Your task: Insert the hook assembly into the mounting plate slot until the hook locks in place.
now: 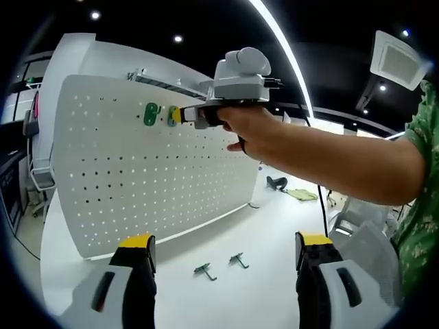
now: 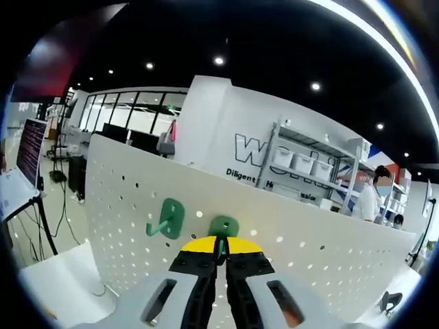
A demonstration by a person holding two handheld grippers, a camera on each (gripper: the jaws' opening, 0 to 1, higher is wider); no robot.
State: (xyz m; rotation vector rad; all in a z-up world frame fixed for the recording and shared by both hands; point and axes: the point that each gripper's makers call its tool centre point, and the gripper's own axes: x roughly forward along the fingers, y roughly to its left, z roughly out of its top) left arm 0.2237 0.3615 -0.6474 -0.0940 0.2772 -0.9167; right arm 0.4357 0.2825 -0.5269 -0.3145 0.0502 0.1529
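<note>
Broadly, the white pegboard (image 1: 151, 164) dominates, standing upright on the white counter (image 1: 260, 240), and it serves as the mounting plate. One green hook (image 2: 167, 219) already hangs from it, seated and pointing outward. Just beside that one, the right claw (image 2: 221, 251) has its yellow-tipped jaws pressed together on a second green hook (image 2: 223, 227), whose backplate sits against or very near the board's face; whether its tabs are in the holes cannot be told. In the left gripper view a hand (image 1: 250, 130) steers that claw at the upper part of the board. The left claw (image 1: 223, 250) hovers low over the counter with its jaws wide apart, holding nothing. Two spare hooks (image 1: 221, 266) lie on the counter between those jaws.

To seat this hook well, I would keep the backplate flat to the board, line the tabs with a hole pair level with the neighbour, push in squarely, then press down until it catches before letting go.
</note>
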